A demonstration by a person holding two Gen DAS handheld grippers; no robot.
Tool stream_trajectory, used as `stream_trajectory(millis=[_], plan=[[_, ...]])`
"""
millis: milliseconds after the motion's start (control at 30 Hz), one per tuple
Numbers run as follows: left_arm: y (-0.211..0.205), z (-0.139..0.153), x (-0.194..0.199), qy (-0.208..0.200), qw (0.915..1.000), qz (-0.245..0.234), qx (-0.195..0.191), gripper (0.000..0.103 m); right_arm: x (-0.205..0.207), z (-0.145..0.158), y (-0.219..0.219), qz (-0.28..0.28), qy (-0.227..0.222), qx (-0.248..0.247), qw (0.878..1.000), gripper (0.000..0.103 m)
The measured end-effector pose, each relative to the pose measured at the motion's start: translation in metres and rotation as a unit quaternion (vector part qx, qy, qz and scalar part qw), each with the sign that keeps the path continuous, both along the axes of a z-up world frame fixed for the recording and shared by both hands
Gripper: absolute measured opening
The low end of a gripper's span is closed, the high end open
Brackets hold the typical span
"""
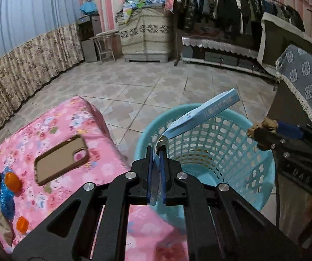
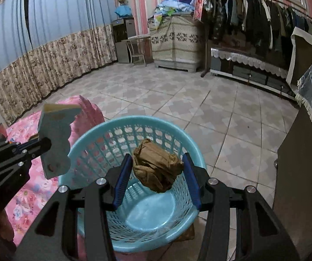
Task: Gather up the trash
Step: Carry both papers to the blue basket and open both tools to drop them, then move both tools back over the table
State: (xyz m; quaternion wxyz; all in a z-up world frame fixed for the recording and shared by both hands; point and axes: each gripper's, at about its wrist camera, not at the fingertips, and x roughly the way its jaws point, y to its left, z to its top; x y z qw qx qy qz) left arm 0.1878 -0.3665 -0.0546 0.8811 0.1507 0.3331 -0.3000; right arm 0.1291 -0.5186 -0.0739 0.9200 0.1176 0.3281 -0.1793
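A light blue plastic basket (image 1: pixel 221 143) (image 2: pixel 95 143) stands on the tiled floor beside the pink bed. My left gripper (image 1: pixel 157 150) is shut on a flap of a flat blue cardboard box (image 1: pixel 206 113), which hangs tilted over the basket's rim. In the right wrist view that same box (image 2: pixel 56 139) shows at the left, held by the left gripper (image 2: pixel 44 145). My right gripper (image 2: pixel 158 158) is shut on a crumpled brown paper ball (image 2: pixel 157 167) above the basket's mouth. That ball (image 1: pixel 264 128) also shows at the right of the left wrist view. The basket's bottom looks bare.
A phone (image 1: pixel 62 158) in a brown case lies on the pink floral bedspread (image 1: pixel 47 130), with a pile of blue and orange items (image 1: pixel 5 187) at its left edge. A cabinet draped in blue cloth (image 2: pixel 304 152) stands right of the basket. Tiled floor (image 2: pixel 177 100) stretches beyond.
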Motion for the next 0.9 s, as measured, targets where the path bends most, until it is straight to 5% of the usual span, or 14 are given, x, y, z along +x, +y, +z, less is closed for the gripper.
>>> stream_trajectory(millis=[300,433,667,900], plan=[[-0.028,-0.016,0.018,0.029,0.9994,-0.012,0.015,0.007,0.004,-0.017,-0.012,-0.008,0.009,0.018,1.0,0.048],[-0.022,-0.015,0.025,0.036,0.9993,-0.001,0.003,0.043,0.007,-0.019,-0.015,-0.009,0.01,0.019,1.0,0.048],[0.004,0.004,0.024,0.003,0.9993,0.034,-0.018,0.078,0.01,-0.022,-0.014,-0.007,0.011,0.014,1.0,0.048],[0.045,0.02,0.031,-0.015,0.9953,0.086,-0.041,0.086,0.017,-0.022,-0.001,-0.008,0.001,0.008,1.0,0.056]])
